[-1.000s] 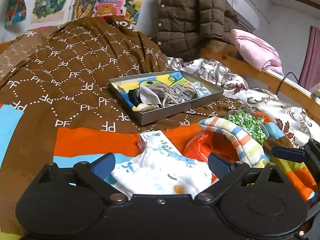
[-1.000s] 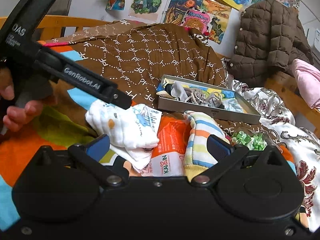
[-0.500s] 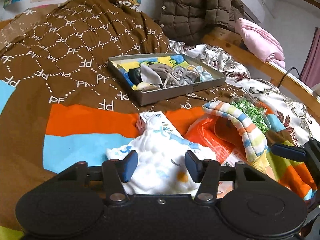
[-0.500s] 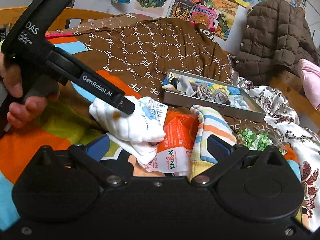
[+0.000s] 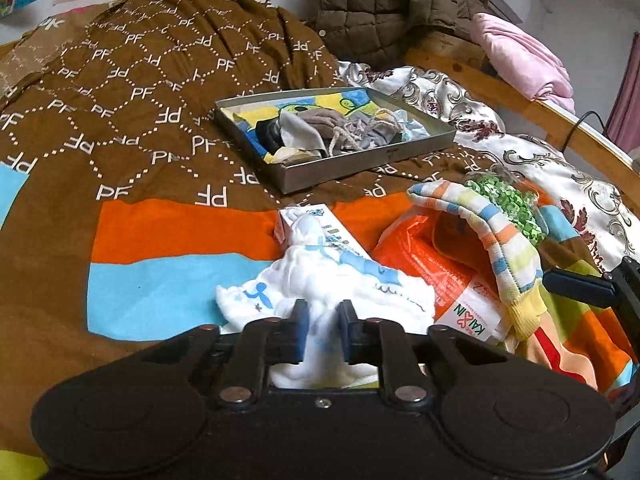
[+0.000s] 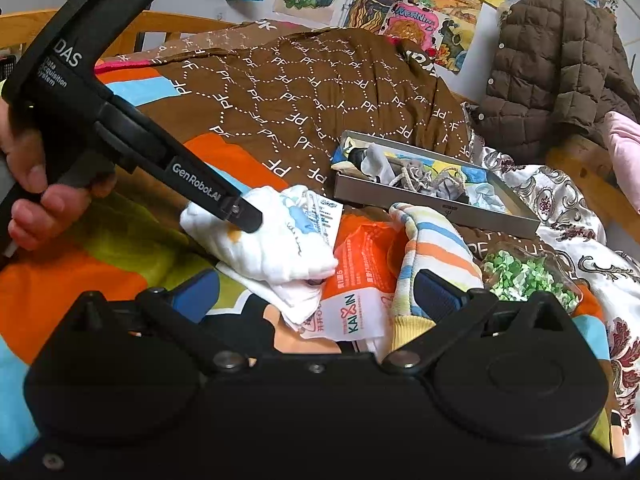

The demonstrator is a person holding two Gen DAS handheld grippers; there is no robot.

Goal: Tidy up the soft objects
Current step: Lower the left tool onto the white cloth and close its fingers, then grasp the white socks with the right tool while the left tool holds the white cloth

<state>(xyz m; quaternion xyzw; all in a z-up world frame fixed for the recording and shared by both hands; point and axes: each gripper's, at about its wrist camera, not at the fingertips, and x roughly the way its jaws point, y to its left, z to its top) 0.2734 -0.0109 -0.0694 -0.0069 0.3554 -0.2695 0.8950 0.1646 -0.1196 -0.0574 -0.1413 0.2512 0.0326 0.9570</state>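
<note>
A white cloth with blue prints [image 5: 332, 280] lies on the bed; it also shows in the right wrist view [image 6: 280, 240]. My left gripper [image 5: 323, 330] is shut on the near edge of this cloth. A striped sock [image 5: 492, 232] lies over an orange packet [image 5: 420, 256] to the right. A grey tray [image 5: 360, 172] farther back holds several soft items. My right gripper [image 6: 316, 292] is open and empty, hovering above the orange packet [image 6: 360, 264] and the striped sock [image 6: 436, 248]. The tray [image 6: 432, 208] lies beyond it.
A brown patterned quilt [image 5: 140, 100] covers the bed. A bag of green bits [image 5: 508, 200] lies by the sock. A brown jacket [image 5: 384, 4] and pink cloth [image 5: 520, 56] hang on the wooden bed rail [image 5: 560, 120].
My left gripper's jaws have closed from wide open onto the white cloth. The right gripper has stayed open and nearly still.
</note>
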